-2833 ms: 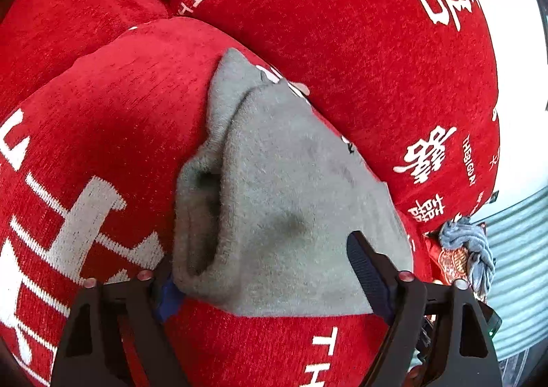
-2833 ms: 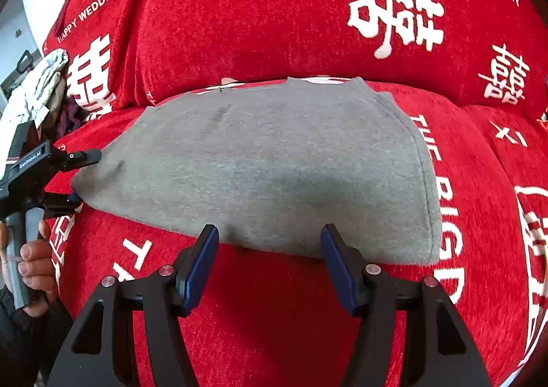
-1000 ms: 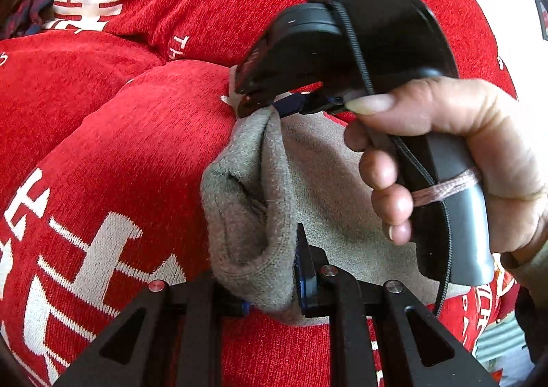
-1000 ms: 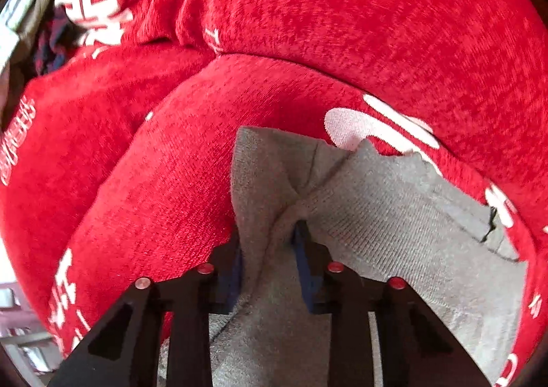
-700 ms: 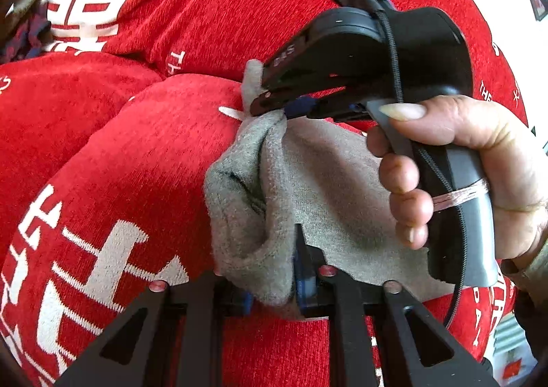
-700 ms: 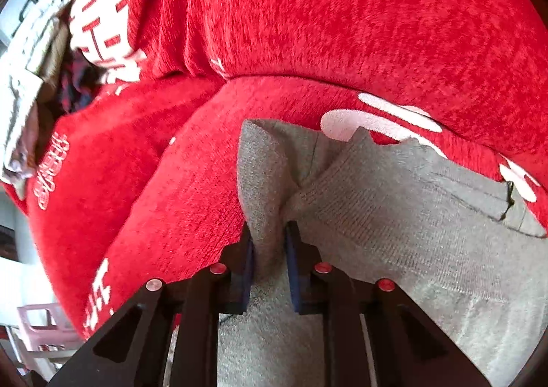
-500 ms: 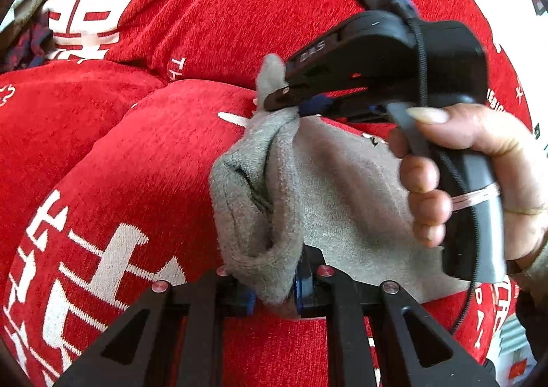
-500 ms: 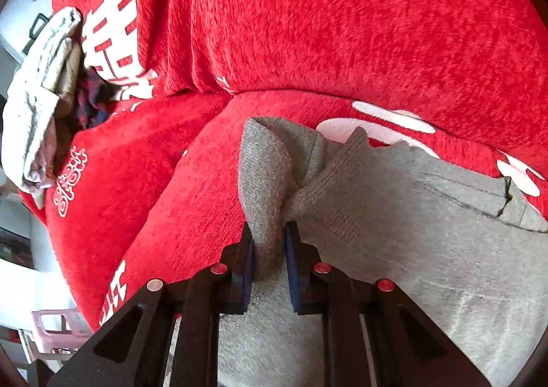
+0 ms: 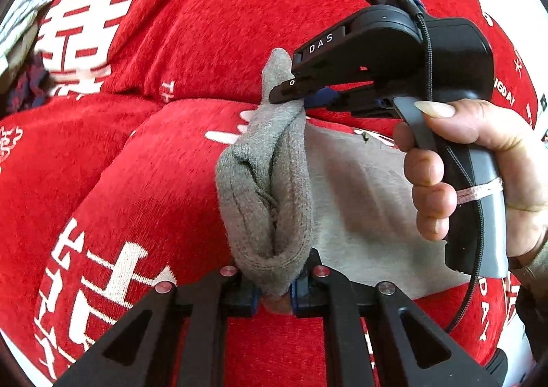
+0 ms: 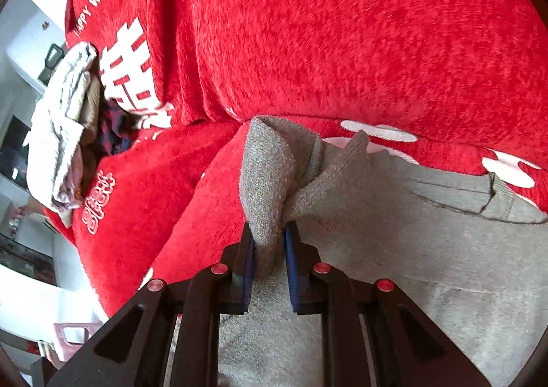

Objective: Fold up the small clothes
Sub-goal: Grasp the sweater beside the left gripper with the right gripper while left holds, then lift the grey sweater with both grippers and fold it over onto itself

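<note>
Grey knit garment (image 9: 359, 202), one only, spread on red sofa cushion (image 9: 144, 181) near its back edge. Left gripper (image 9: 274, 294) pinching bunched left hem; right gripper (image 10: 269, 263) pinching far left corner, both lifted.

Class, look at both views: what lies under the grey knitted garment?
Under the grey garment lies the red sofa cover with white lettering. The cover directly beneath is hidden by the cloth.

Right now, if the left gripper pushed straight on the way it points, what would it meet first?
The bunched grey garment already pinched in the left gripper; beyond it probably the right gripper clamped on the same edge, though depth is unclear.
</note>
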Action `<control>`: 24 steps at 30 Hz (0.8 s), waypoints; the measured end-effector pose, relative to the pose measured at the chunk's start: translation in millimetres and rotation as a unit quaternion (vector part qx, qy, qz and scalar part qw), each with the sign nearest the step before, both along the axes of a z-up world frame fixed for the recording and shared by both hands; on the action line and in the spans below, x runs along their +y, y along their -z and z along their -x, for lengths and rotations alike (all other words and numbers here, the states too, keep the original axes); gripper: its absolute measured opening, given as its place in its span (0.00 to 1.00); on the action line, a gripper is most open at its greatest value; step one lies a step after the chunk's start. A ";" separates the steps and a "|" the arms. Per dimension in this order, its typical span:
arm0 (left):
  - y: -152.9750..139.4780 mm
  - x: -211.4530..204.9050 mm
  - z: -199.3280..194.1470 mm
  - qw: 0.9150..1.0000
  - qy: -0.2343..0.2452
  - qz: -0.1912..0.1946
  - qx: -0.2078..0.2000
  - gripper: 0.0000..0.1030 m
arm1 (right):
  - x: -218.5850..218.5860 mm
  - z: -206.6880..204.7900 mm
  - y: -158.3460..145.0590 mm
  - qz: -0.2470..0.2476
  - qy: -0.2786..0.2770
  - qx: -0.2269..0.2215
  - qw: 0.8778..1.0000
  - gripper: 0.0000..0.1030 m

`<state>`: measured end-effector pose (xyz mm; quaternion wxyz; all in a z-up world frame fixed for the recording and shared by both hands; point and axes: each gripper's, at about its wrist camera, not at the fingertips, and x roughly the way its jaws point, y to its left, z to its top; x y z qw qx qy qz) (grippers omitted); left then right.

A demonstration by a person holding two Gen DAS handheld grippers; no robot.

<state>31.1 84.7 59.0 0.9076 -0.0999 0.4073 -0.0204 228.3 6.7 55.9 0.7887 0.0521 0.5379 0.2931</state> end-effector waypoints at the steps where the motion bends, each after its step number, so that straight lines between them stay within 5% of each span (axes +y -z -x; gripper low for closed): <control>1: -3.3 -3.7 -0.4 1.000 0.002 -0.004 -0.001 0.13 | -5.0 0.3 -2.3 -0.004 0.001 -0.001 1.000 0.17; 24: -29.2 -121.1 -4.8 0.993 0.061 -0.103 0.010 0.13 | -124.0 4.8 -23.4 -0.058 0.014 -0.020 0.998 0.17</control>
